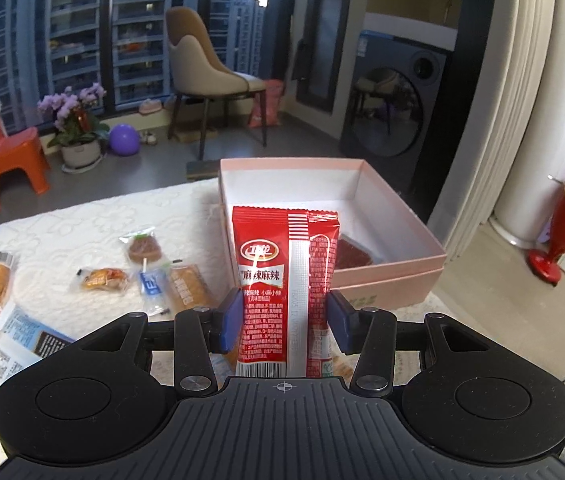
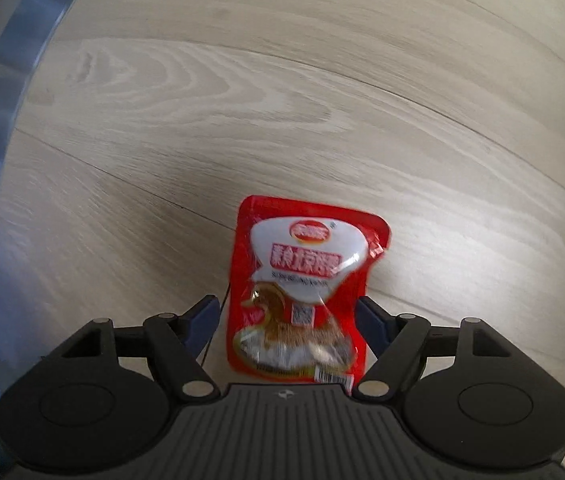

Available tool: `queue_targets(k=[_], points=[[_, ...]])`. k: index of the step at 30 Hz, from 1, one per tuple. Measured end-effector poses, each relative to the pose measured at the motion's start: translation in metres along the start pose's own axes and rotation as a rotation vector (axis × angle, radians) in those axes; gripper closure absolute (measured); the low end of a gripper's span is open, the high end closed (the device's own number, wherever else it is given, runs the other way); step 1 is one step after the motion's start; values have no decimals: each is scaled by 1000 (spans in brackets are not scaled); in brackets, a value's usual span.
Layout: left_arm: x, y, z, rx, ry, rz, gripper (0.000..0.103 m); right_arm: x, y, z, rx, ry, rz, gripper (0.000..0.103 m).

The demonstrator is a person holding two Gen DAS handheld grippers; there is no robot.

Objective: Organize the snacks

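The left gripper [image 1: 284, 322] clamps its blue pads on a tall, glossy red foil snack packet [image 1: 286, 280], held upright in front of the open pink cardboard box [image 1: 398, 264]. Inside that box lies one dark red packet [image 1: 352, 254], half hidden. Left of the box, clear-wrapped snacks [image 1: 142, 268] scatter over white textured cloth [image 1: 82, 224]. The right gripper [image 2: 288, 326] straddles a blurred red pouch [image 2: 306, 292] over pale wood-grain flooring [image 2: 242, 100]; whether its pads press is unclear.

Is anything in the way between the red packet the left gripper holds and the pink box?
Nothing visible. The red packet in the left gripper sits just before the open pink box, which holds one dark red snack.
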State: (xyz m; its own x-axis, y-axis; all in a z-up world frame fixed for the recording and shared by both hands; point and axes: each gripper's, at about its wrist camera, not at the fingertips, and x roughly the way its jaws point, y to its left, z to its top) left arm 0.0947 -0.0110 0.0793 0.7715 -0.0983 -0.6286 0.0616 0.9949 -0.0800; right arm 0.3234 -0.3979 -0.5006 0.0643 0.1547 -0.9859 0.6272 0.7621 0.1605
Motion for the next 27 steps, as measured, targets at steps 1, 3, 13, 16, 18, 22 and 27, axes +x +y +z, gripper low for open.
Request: queue_targets(k=[1, 3, 13, 16, 18, 22, 27], points=[[1, 0, -1, 3, 6, 6, 53, 4, 5, 1, -16, -4, -26, 28], [3, -1, -1, 7, 13, 12, 53, 13, 13, 2, -36, -1, -56, 27], [12, -7, -2, 40, 47, 15, 53, 33, 50, -12, -301, -28, -136, 15], [10, -7, -3, 45, 40, 9, 53, 22, 48, -18, -341, -2, -96, 46], [7, -6, -5, 36, 35, 2, 53, 14, 33, -22, -337, 34, -68, 49], [2, -2, -11, 19, 38, -27, 53, -17, -11, -37, -322, 29, -54, 51], [-6, 2, -22, -7, 46, -95, 53, -126, -76, -49, -289, -53, 46, 52]])
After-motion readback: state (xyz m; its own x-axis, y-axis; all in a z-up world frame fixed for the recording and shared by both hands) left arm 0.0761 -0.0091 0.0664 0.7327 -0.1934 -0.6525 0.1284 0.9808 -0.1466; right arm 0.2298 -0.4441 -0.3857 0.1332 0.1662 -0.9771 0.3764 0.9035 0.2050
